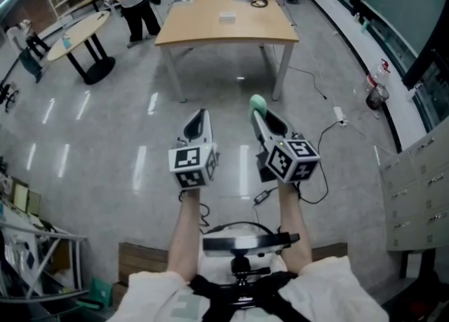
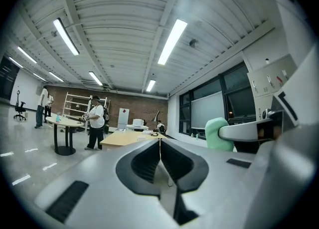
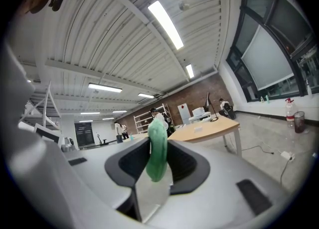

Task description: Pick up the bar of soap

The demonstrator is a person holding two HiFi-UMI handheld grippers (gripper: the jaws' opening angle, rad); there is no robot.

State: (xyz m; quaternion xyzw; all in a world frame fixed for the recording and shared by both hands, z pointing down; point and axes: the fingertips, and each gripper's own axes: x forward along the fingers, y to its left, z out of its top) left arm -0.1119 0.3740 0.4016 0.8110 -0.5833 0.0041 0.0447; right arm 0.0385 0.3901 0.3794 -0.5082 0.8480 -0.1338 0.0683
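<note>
Pick looks done: right tool [image 3: 158,159] is clamped on the bar of soap [image 3: 157,145], held level in mid-air, well away from the wooden worktop [image 1: 203,29]. Left tool [image 2: 159,145] has its jaws together, empty. Next needs only a steady squeeze (soap looks smooth, rounded, pale green, likely slippery; jaw faces look ribbed).

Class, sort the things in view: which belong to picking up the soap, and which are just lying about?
Job in hand:
bar of soap, clamped in right gripper

Lying about:
wooden table
small white box on it
round table
power strip
left gripper, shut, empty
</note>
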